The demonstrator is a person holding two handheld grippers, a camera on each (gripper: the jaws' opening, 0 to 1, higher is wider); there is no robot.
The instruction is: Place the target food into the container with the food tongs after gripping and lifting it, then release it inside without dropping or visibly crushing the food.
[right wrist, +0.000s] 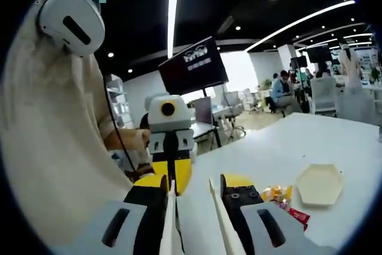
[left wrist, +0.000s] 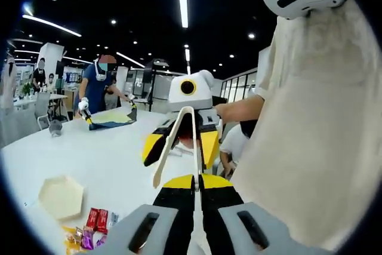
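Cream food tongs (right wrist: 170, 222) rise between my right gripper's (right wrist: 194, 186) black-and-yellow jaws, which are shut on the two arms. The tips point forward. In the left gripper view the same tongs (left wrist: 170, 147) spread downward from the right gripper (left wrist: 181, 147), which faces the camera. My left gripper (left wrist: 196, 183) is shut on the tip of one tongs arm, and it appears head-on as the left gripper (right wrist: 171, 174). Wrapped snacks (left wrist: 95, 222) (right wrist: 277, 195) lie on the white table beside a cream hexagonal container (left wrist: 61, 197) (right wrist: 321, 184), apart from both grippers.
The person holding the grippers, in a cream top (left wrist: 310, 147) and a white headset (right wrist: 68, 22), is close beside them. Across the white table (left wrist: 101, 153) another person (left wrist: 98, 85) handles a dark cloth (left wrist: 113, 119). Chairs and a monitor (right wrist: 194, 64) stand behind.
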